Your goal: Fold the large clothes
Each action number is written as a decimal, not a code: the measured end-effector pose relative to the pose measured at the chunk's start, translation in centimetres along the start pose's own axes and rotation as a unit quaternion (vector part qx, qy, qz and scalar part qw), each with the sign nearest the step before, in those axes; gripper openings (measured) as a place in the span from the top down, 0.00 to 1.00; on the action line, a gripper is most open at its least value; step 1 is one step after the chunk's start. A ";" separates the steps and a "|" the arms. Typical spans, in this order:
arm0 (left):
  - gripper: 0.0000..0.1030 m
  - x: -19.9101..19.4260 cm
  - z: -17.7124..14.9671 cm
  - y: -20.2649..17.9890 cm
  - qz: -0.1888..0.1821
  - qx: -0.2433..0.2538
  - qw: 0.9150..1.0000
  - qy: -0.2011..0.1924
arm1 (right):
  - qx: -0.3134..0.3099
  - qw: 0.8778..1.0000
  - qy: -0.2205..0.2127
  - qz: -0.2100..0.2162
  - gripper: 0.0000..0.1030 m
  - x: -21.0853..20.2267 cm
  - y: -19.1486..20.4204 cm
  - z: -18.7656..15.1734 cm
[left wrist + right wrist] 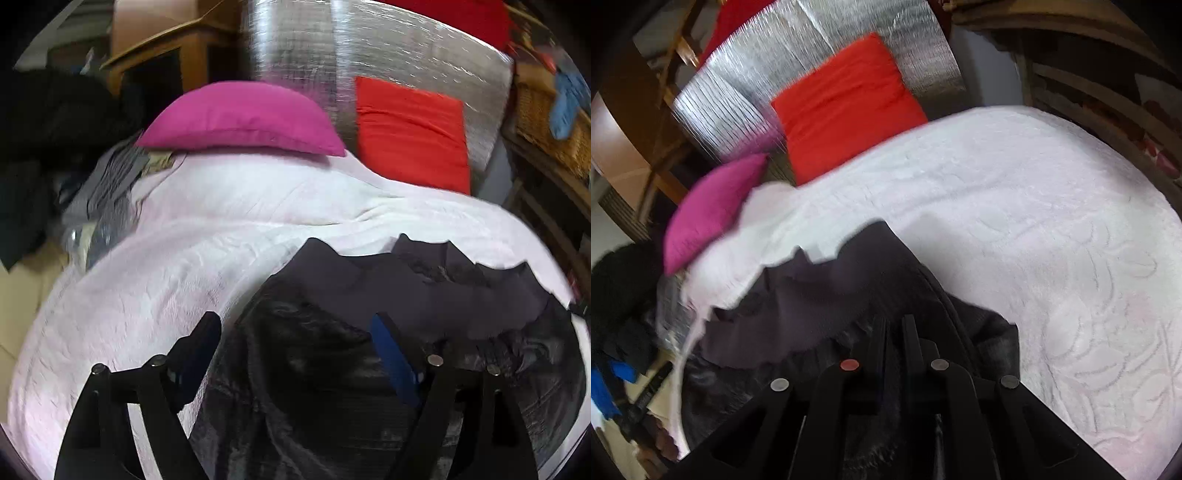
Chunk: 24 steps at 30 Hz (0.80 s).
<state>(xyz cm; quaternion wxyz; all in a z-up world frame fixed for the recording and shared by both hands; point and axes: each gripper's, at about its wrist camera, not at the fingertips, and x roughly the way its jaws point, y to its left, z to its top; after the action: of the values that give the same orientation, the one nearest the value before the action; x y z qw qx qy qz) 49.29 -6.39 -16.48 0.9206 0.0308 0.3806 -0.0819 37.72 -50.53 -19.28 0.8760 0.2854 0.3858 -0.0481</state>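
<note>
**Dark garment on the bed: left claw apart, right claw pinched on cloth**

The dark garment (369, 295) lay at the near edge of a pale pink bedspread (229, 206), crumpled, w/ a matte grey-purple layer folded over shinier black fabric nearer the cameras. Its far edge ran jagged across the spread.

Left gripper (295, 350) hung above the garment w/ fingers wide apart: one finger (199, 343) over the bedspread to the left, the other, blue-padded, over the dark cloth to the right. Nothing was between the pads; the cloth lay below them, not pinched.

Right gripper (894, 325) had its fingers drawn together, almost touching, w/ dark fabric bunched at and around the tips. It looked clamped on a fold of the garment, though motion blur hid the exact contact. From there the garment spread left and away across the bedspread (1034, 221).

At the far end of the bed a magenta pillow (243, 118) sat on the spread at left, a red cushion (410, 133) to its right, propped against a silver foil panel (388, 48). Grey clothes (107, 184) were piled off the bed's left side. Wooden furniture (177, 48) stood far left. Both views were blurred.
</note>
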 end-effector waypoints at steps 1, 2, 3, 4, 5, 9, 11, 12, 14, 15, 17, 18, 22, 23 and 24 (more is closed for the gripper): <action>0.17 0.3 -0.1 -0.5 0.004 0.010 1.000 0.004 | 0.000 1.000 -0.010 0.008 0.81 -0.4 0.0 0.1; 0.17 1.0 -0.3 -1.1 0.009 0.023 1.000 0.014 | -0.001 1.000 -0.020 0.017 0.72 -0.9 0.0 0.2; 0.17 1.6 -0.6 -1.4 0.014 0.031 0.999 0.025 | 0.003 0.999 -0.028 0.028 0.38 -1.2 -0.1 0.2; 0.17 2.5 -0.9 -1.6 0.026 0.039 0.998 0.044 | 0.008 0.999 -0.034 0.039 0.13 -1.4 -0.2 0.2; 0.17 4.0 -1.5 -1.9 0.045 0.048 0.995 0.076 | 0.012 0.998 -0.050 0.046 0.13 -1.7 -0.3 0.0; 0.18 5.6 -2.5 -2.2 0.063 0.051 0.992 0.093 | -0.012 0.999 -0.039 -0.002 0.14 -0.9 0.4 0.0; 0.20 4.8 -1.8 -2.7 0.059 0.056 0.994 0.069 | -0.014 0.999 -0.036 -0.027 0.15 -0.5 0.4 -0.1; 0.20 4.3 -1.5 -2.7 0.056 0.054 0.995 0.061 | -0.014 0.999 -0.035 -0.028 0.15 -0.3 0.4 -0.2; 0.20 3.7 -0.3 -3.0 0.042 0.041 0.997 0.049 | -0.014 0.999 -0.031 -0.037 0.18 0.0 0.2 -0.1; 0.20 3.7 0.2 -3.2 0.032 0.036 0.998 0.046 | -0.017 0.998 -0.023 -0.049 0.19 0.3 0.2 -0.2; 0.20 3.9 1.0 -4.0 0.022 0.038 0.998 0.043 | -0.027 0.997 -0.007 -0.069 0.28 1.4 0.5 -0.4; 0.20 4.4 1.4 -5.0 0.031 0.052 0.997 0.044 | -0.031 0.996 0.003 -0.078 0.38 2.1 0.5 -0.6; 0.20 7.2 2.5 -8.1 0.050 0.112 0.990 0.072 | -0.044 0.994 0.034 -0.095 0.62 4.5 0.5 -1.7; 0.20 7.9 2.7 -8.5 0.051 0.120 0.988 0.083 | -0.051 0.993 0.033 -0.096 0.64 4.5 0.7 -1.8; 0.33 8.7 2.7 -9.1 0.048 0.130 0.986 0.095 | -0.051 0.994 0.029 -0.094 0.70 4.3 0.8 -1.7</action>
<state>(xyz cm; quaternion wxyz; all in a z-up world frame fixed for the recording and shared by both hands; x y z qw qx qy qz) 55.65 -16.73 -20.72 0.8714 0.1763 0.4503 -0.0827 39.86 -48.37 -22.81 0.8694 0.2046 0.4379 -0.1021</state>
